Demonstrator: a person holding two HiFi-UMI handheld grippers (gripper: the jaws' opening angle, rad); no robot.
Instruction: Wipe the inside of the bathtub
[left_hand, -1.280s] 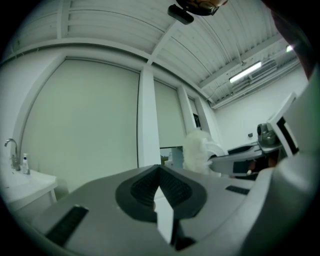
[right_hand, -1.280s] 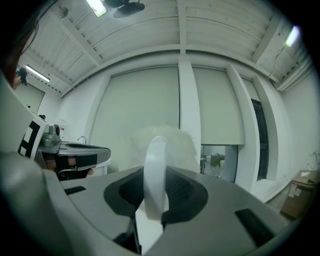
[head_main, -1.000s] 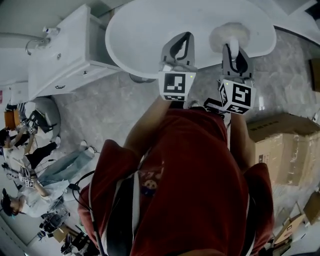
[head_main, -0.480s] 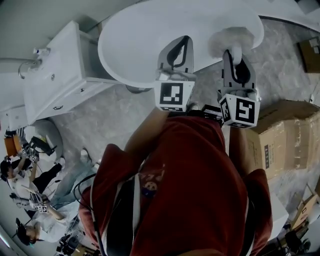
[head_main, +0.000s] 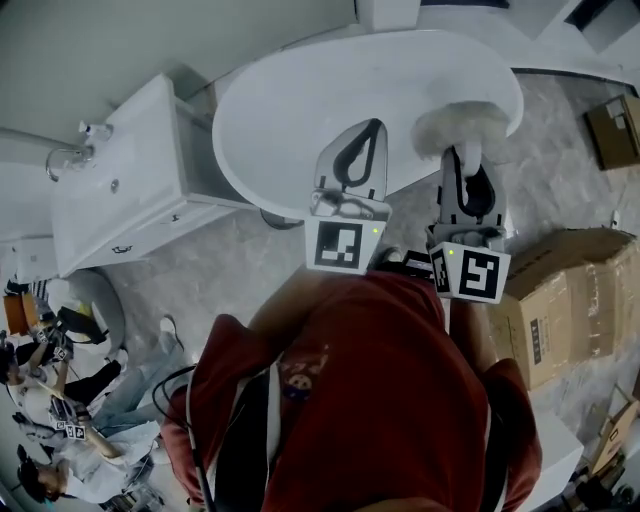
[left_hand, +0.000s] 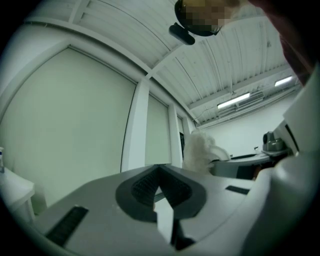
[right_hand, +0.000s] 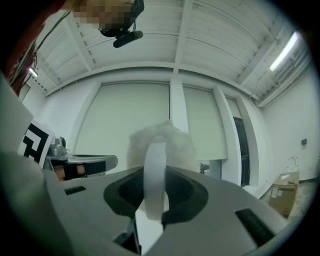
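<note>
The left tool (head_main: 370, 132) is being held over the near rim of the bathtub (head_main: 300, 110), its jaws pressed together on nothing. Beside it, the right tool (head_main: 461, 160) is being kept clamped on the white handle (right_hand: 154, 172) of a fluffy scrubber (head_main: 462, 125). The scrubber's head is being rested at the bathtub's near rim, toward its right end. A second ago the head was lying further inside the bathtub. Both tools are being gripped just as before.
</note>
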